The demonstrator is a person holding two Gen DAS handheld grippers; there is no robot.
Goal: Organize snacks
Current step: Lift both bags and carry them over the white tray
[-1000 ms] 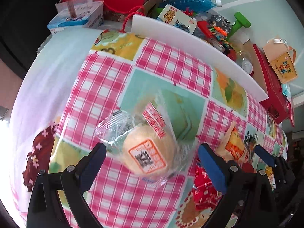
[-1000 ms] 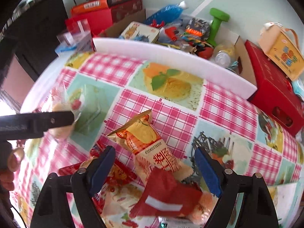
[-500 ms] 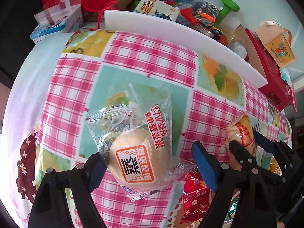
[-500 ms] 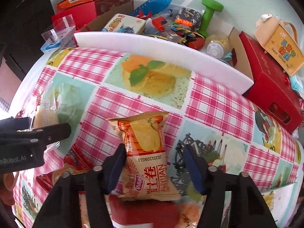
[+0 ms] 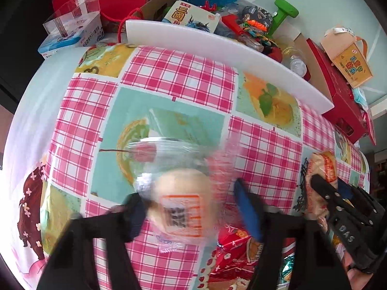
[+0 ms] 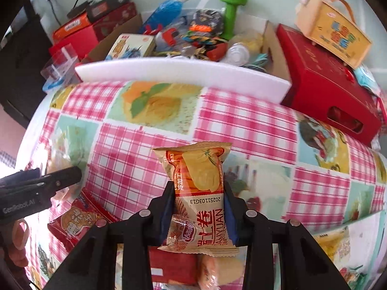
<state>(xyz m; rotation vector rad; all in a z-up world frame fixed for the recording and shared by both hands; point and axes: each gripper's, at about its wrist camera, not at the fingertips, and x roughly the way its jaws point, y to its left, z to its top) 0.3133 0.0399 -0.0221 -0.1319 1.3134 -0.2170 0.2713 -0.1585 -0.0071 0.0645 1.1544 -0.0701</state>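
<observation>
Checkered tablecloth (image 5: 183, 82) shows sharply, but motion blur smears the bun packet (image 5: 179, 205).

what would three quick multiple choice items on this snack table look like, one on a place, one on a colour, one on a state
1. Where is the white foam board?
A. along the tablecloth's far edge
B. under the red packet
C. in the left claw

2. What colour is the dumbbell?
A. blue
B. green
C. yellow

3. What is the right claw doing?
A. hanging open
B. shut on nothing
C. shut on the orange egg roll packet

Answers: 1 A, the board borders the checked tablecloth before the clutter box. 2 B, it stands green among the toys. 3 C, both fingers press the packet's sides.
</observation>
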